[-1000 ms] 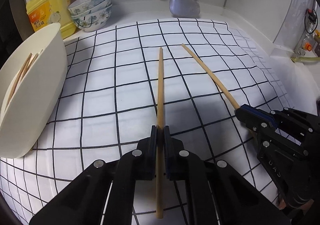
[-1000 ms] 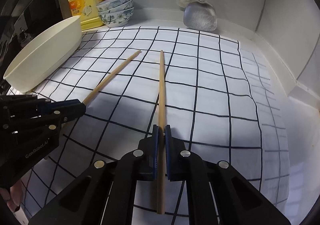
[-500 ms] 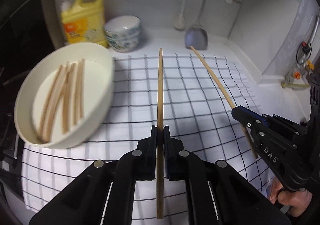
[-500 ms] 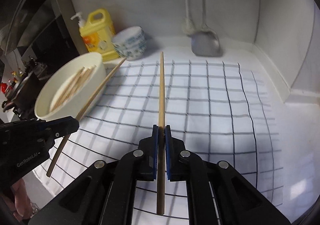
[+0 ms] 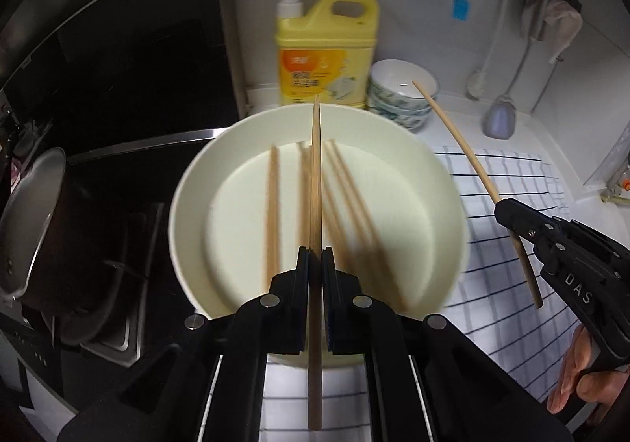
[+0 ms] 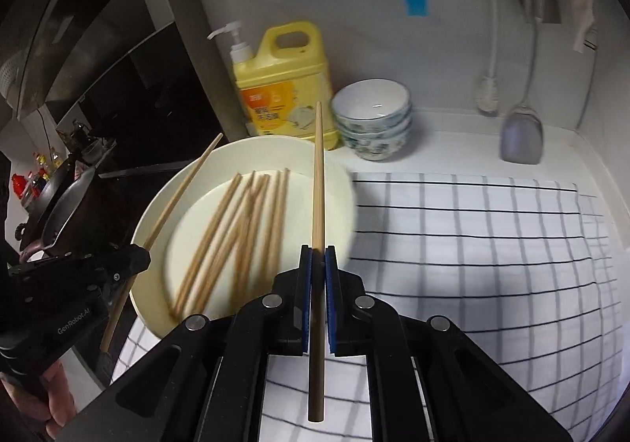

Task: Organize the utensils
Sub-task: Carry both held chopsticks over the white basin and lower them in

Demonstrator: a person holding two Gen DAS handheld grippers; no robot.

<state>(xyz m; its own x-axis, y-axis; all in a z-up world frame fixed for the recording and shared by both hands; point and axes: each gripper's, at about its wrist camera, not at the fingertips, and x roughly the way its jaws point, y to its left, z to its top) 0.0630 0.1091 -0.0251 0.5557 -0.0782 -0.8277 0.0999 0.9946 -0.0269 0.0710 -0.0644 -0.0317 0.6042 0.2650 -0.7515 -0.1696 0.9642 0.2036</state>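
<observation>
Left gripper and right gripper, jaws each clamped on one chopstick, held above the cream bowl containing loose chopsticks; right chopstick crosses the bowl's rim.

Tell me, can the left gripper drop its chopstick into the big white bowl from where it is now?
Probably yes. The left gripper holds its chopstick right above the open white bowl, with nothing between them. The right gripper and its chopstick stay off to the side.
</observation>
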